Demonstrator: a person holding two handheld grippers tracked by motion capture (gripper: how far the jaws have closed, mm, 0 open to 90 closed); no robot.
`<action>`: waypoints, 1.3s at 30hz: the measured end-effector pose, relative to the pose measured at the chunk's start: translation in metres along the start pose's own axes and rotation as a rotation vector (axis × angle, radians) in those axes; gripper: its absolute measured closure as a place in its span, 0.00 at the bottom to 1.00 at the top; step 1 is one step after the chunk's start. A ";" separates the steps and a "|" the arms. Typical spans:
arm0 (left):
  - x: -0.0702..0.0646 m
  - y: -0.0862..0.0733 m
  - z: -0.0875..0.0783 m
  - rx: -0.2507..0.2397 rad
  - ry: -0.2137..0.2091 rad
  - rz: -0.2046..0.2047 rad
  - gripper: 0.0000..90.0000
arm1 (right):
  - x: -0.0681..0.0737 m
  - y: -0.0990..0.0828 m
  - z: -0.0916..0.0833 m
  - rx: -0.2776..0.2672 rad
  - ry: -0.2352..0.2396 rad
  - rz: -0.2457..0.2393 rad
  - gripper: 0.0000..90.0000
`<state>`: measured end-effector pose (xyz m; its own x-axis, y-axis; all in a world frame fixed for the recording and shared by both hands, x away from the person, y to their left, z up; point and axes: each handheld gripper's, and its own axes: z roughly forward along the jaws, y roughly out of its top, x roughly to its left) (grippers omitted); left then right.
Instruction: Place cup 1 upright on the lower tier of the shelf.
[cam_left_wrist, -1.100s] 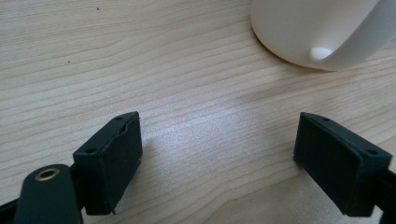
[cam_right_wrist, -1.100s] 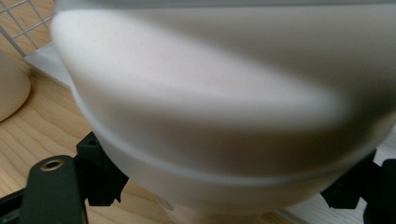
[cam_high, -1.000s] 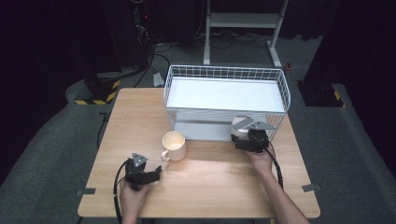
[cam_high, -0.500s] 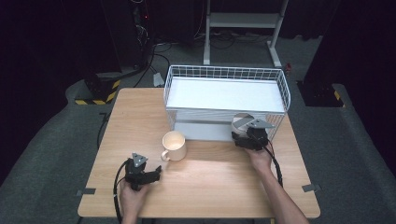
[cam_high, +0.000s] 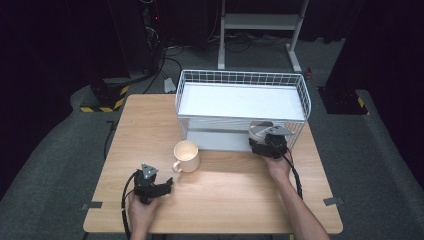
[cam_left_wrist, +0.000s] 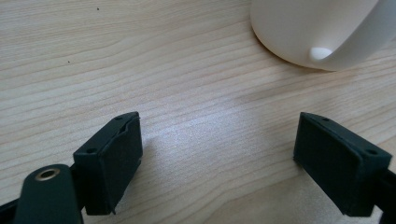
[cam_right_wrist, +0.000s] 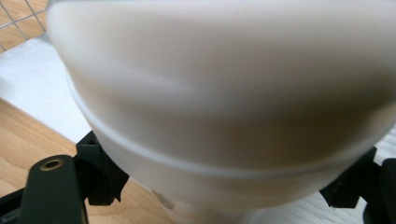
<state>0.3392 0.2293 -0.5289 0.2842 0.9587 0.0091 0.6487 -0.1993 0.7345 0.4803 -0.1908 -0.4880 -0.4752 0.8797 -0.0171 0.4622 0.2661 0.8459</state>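
The left gripper (cam_high: 167, 187) is resting low on the wooden table (cam_high: 225, 200) near the person's edge, its jaws spread and empty, pointing toward the cream mug (cam_high: 186, 156) that is standing upright just ahead of it, handle toward the jaws but untouched. Further right, the right gripper (cam_high: 260, 135) is clasping a white bowl (cam_right_wrist: 224, 93) between its jaws at the front of the two-tier wire rack (cam_high: 242, 80) — the bowl is sitting over the white lower shelf (cam_high: 215, 139). To place it well, the person is likely needing to keep the bowl level, clear the rack's wire front, and lower it fully before easing the jaws apart.
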 end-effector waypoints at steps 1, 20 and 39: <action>0.000 0.000 0.000 0.000 0.000 0.000 0.17 | 0.000 0.000 0.000 -0.001 0.000 0.012 0.21; 0.000 0.000 0.000 -0.001 0.007 -0.013 0.18 | -0.002 0.000 -0.004 0.003 0.037 0.043 0.11; 0.000 0.000 0.000 -0.001 0.007 -0.012 0.18 | 0.001 -0.022 -0.015 0.063 0.005 0.074 0.20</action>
<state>0.3391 0.2295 -0.5290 0.2715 0.9624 0.0055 0.6515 -0.1880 0.7350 0.4582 -0.2016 -0.4989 -0.4414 0.8961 0.0474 0.5422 0.2243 0.8098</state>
